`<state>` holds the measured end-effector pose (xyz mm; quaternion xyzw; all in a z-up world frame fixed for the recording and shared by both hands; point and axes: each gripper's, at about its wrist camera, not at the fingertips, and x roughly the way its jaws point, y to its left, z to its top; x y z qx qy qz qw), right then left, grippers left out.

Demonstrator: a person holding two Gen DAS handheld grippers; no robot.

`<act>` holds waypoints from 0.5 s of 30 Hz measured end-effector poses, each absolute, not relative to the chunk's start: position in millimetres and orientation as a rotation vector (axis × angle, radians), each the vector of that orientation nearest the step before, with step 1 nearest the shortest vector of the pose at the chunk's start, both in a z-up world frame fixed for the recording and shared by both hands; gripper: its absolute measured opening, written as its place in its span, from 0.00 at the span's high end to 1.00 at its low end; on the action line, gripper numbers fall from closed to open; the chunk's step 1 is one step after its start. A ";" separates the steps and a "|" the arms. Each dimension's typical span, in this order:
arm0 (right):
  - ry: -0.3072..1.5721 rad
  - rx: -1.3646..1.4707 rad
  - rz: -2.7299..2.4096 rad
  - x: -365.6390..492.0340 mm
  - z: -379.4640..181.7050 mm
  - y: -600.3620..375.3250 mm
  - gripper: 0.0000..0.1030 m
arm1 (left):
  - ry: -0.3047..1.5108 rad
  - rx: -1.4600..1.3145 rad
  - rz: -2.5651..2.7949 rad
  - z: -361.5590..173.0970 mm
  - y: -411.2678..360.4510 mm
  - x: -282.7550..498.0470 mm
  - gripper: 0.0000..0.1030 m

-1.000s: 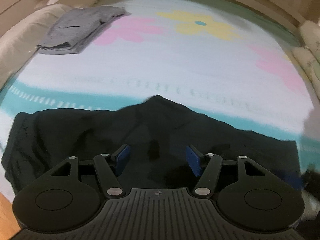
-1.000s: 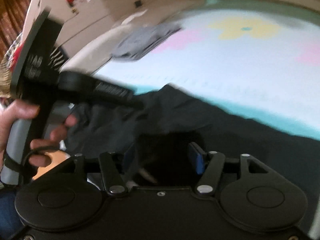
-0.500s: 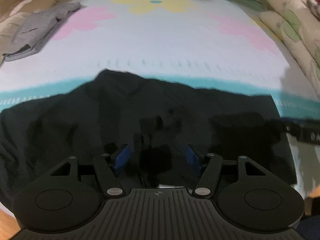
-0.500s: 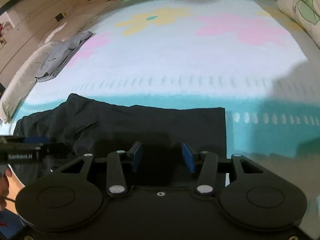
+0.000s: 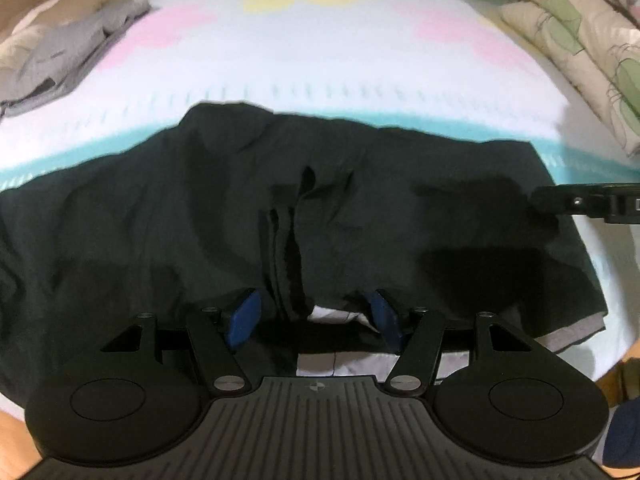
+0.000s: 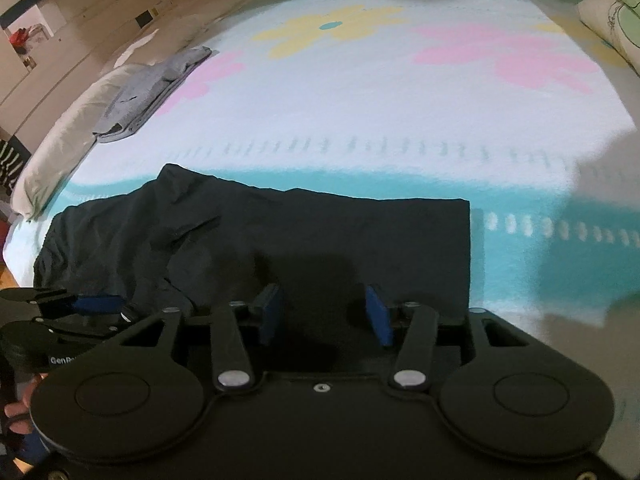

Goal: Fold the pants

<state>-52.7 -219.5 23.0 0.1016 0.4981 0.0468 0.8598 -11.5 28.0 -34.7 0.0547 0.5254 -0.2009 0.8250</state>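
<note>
1. The left gripper (image 5: 314,316) stands about half open over the near edge of the black pants (image 5: 224,216); a vertical ridge of the cloth runs between its blue pads (image 5: 243,317), but the pads do not press on it.
2. The right gripper (image 6: 325,314) is opening — black cloth lies below and between its pads, nothing pinched.
3. Only the left wrist view shows a white inner strip at the near hem and the right gripper's tip at the right edge. Only the right wrist view shows the pants' straight right edge, plus fingers (image 6: 16,408) at lower left.
4. The pants lie spread across the near teal band of the flowered bedspread (image 6: 360,112) — wrinkled at left, flatter at right. A folded grey garment (image 6: 148,92) sits well apart, far left.
</note>
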 end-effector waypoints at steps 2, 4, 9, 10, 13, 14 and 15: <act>1.044 0.217 0.097 -51.2 23.4 -218.9 0.41 | 1.102 0.110 -0.440 -33.3 27.0 -11.3 0.42; 1.045 0.218 0.097 -50.0 22.6 -217.7 0.41 | 1.106 0.105 -0.445 -35.0 25.0 -8.9 0.42; 1.044 0.211 0.107 -49.6 22.6 -214.0 0.41 | 1.088 0.133 -0.433 -37.7 20.5 -9.0 0.75; 1.044 0.212 0.108 -49.6 22.7 -214.1 0.41 | 1.078 0.141 -0.433 -36.4 20.4 -10.3 0.76; 1.041 0.212 0.102 -49.9 23.3 -213.9 0.41 | 1.042 0.156 -0.448 -30.8 20.2 -16.2 0.80; 1.040 0.213 0.100 -49.7 23.6 -214.1 0.41 | 1.028 0.160 -0.450 -28.6 20.3 -18.3 0.80; 1.040 0.214 0.098 -49.7 23.6 -214.0 0.41 | 1.018 0.167 -0.450 -26.8 19.6 -19.7 0.80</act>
